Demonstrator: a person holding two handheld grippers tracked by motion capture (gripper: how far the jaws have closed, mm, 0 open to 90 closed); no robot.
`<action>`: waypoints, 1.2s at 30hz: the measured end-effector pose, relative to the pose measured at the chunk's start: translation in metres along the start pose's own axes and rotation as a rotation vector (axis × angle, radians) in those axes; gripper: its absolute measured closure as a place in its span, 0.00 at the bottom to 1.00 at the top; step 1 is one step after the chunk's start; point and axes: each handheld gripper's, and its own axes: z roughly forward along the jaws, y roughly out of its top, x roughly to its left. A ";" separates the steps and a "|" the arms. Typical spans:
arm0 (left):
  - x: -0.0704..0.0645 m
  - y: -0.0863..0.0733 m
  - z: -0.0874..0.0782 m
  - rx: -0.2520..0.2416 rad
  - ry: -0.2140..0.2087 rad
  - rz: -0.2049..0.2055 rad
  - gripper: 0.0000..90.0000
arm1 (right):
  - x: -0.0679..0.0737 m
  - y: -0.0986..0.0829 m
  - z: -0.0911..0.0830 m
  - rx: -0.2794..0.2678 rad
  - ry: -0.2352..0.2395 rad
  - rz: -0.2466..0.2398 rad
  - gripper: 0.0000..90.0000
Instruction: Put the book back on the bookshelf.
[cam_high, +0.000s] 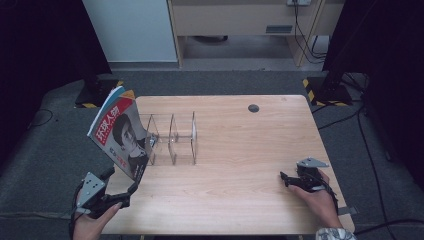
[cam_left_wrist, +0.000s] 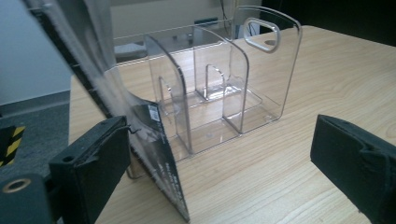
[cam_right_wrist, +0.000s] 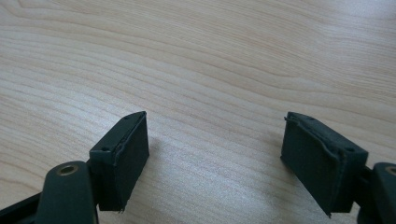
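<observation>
A magazine (cam_high: 120, 132) with a red-and-white cover and a portrait stands tilted on its lower corner at the table's left edge. It leans against the left end of a clear acrylic file organizer (cam_high: 172, 137) with several upright dividers. My left gripper (cam_high: 122, 181) is open just below the magazine's bottom corner. In the left gripper view the magazine's dark lower corner (cam_left_wrist: 161, 161) rests on the wood right beside the left jaw, and the organizer (cam_left_wrist: 224, 93) stands behind it. My right gripper (cam_high: 285, 180) lies open on the table at the right, with bare wood between its jaws (cam_right_wrist: 215, 158).
The wooden table (cam_high: 240, 165) has a round cable hole (cam_high: 253, 108) near its far edge. Two black stands with hazard-striped bases (cam_high: 95, 95) (cam_high: 327, 92) sit on the carpet beyond the far corners. A cabinet with cables stands at the back.
</observation>
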 end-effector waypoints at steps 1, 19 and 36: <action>0.000 0.000 0.000 0.000 0.000 0.000 0.05 | 0.000 0.000 0.000 0.000 0.000 0.000 0.26; -0.046 0.024 0.078 0.090 -0.165 0.057 0.05 | 0.000 0.000 0.000 -0.002 0.000 0.000 0.26; -0.092 0.031 0.135 0.152 -0.265 0.102 0.05 | 0.000 0.000 0.000 0.001 0.000 0.000 0.25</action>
